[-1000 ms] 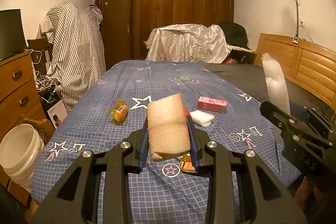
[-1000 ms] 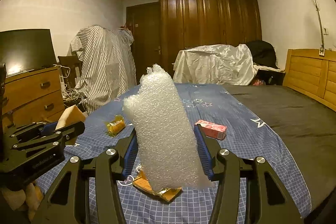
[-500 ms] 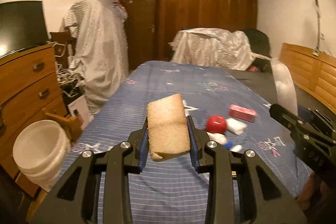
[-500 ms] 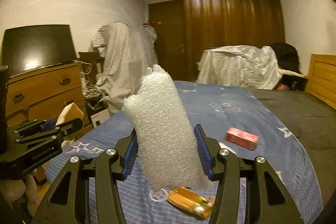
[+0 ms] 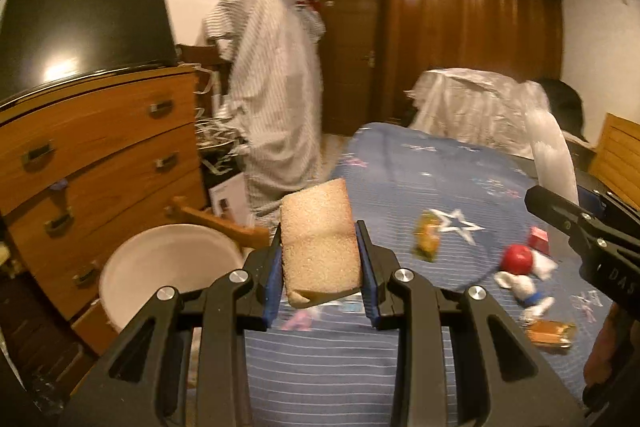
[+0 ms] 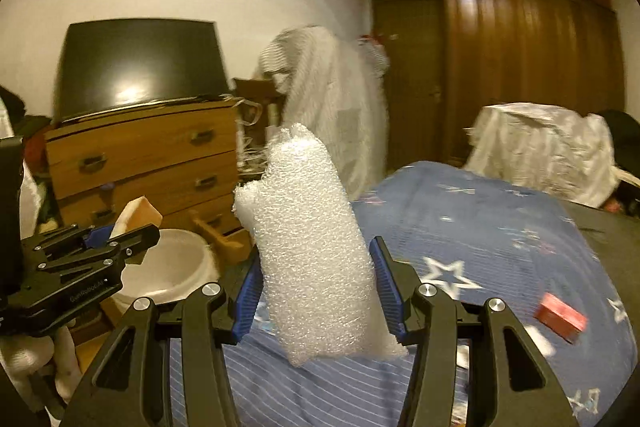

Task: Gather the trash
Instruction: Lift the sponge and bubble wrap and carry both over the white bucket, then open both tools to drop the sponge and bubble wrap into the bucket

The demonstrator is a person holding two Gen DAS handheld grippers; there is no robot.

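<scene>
My left gripper (image 5: pixel 320 251) is shut on a tan foam sponge (image 5: pixel 318 241), held above the bed's left edge. Just left of it on the floor stands a white bucket (image 5: pixel 160 267), open at the top. My right gripper (image 6: pixel 316 267) is shut on a roll of white bubble wrap (image 6: pixel 308 239) that stands upright between its blue pads. In the right wrist view the left gripper (image 6: pixel 120 231) with the sponge (image 6: pixel 136 211) hangs over the bucket (image 6: pixel 176 267). More trash lies on the blue star bedspread (image 5: pixel 400 183): a yellow wrapper (image 5: pixel 427 235), a red ball (image 5: pixel 517 259), white crumpled paper (image 5: pixel 528 287), a red box (image 6: pixel 560 315).
A wooden chest of drawers (image 5: pixel 100 167) with a dark screen (image 5: pixel 84 31) on it stands left of the bucket. A striped cloth (image 5: pixel 272 99) drapes a rack behind it. A dark wardrobe (image 5: pixel 472 39) and a white-covered heap (image 5: pixel 476 107) fill the far end. An orange packet (image 5: pixel 550 333) lies near the bed's front.
Both grippers have swung left from over the bed toward the bucket and the drawers, each keeping its hold. The bucket has come in beside the left gripper.
</scene>
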